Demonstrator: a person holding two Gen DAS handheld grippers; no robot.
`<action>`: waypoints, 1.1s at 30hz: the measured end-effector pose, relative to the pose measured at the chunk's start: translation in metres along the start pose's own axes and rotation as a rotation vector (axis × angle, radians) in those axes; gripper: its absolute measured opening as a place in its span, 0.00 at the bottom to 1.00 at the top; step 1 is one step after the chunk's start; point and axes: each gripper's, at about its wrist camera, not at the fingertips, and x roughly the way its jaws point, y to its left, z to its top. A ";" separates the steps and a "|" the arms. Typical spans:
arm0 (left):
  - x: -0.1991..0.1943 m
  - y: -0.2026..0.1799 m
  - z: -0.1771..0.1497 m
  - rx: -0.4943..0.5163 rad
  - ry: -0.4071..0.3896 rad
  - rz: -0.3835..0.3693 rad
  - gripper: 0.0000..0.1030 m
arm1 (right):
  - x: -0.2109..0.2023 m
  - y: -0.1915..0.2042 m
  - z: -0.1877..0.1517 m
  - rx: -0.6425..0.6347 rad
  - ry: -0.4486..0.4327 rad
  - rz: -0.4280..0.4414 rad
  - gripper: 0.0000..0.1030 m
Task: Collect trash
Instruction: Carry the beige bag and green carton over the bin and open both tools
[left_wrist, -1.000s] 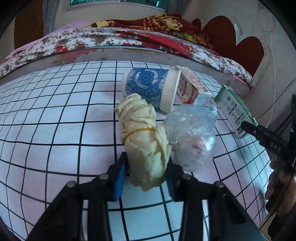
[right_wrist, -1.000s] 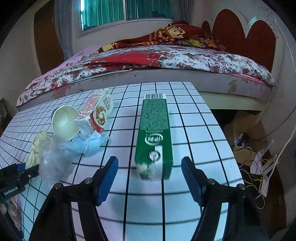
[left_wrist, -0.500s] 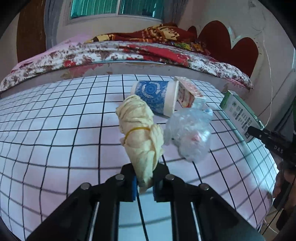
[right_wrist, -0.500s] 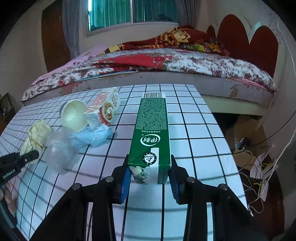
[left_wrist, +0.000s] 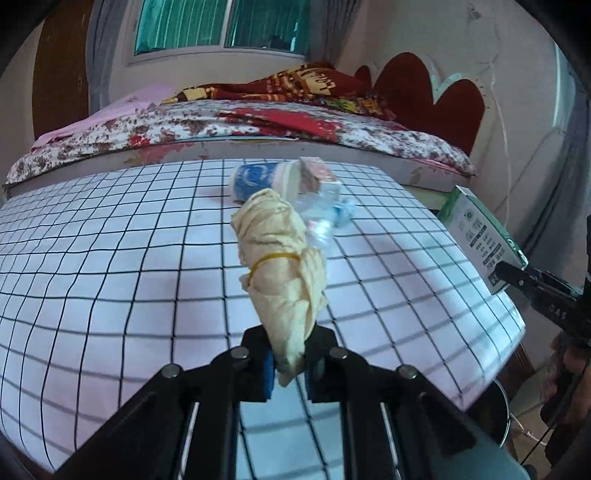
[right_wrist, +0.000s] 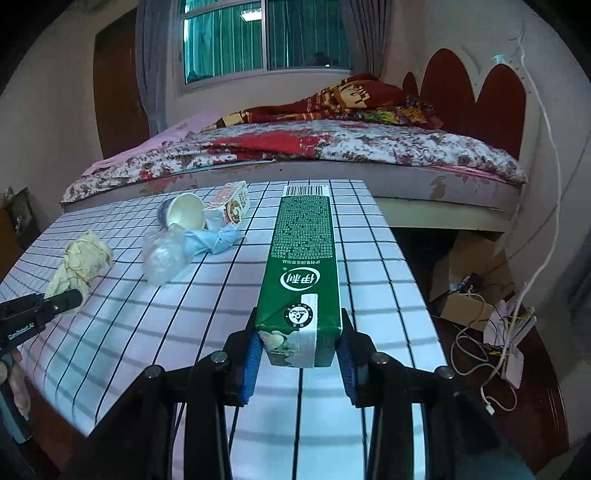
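Observation:
My left gripper (left_wrist: 289, 363) is shut on a crumpled yellow paper wad (left_wrist: 282, 258) tied with a rubber band and holds it above the checked table (left_wrist: 110, 258). It also shows in the right wrist view (right_wrist: 79, 264). My right gripper (right_wrist: 299, 363) is shut on a green milk carton (right_wrist: 303, 266) and holds it raised over the table's right side; the carton shows in the left wrist view (left_wrist: 480, 236). On the table lie a blue paper cup (left_wrist: 258, 179), a small red-and-white carton (right_wrist: 231, 201), a clear plastic bag (right_wrist: 162, 254) and a light blue wad (right_wrist: 214, 240).
A bed with a floral cover (right_wrist: 332, 147) stands behind the table. Cardboard, cables and a power strip (right_wrist: 491, 306) lie on the floor to the right. A metal bin rim (left_wrist: 495, 410) shows below the table's near right corner.
Both grippers closed from open onto their items. The left one lifted the yellow wad and the right one lifted the green carton, both pulling back and up from the table.

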 end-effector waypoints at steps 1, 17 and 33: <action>-0.003 -0.004 -0.003 0.007 -0.004 -0.001 0.12 | -0.010 -0.002 -0.005 0.001 -0.006 -0.002 0.38; -0.052 -0.078 -0.030 0.108 -0.049 -0.071 0.12 | -0.130 -0.031 -0.069 0.040 -0.051 -0.093 0.38; -0.058 -0.152 -0.058 0.223 -0.021 -0.184 0.12 | -0.169 -0.085 -0.118 0.138 -0.025 -0.202 0.38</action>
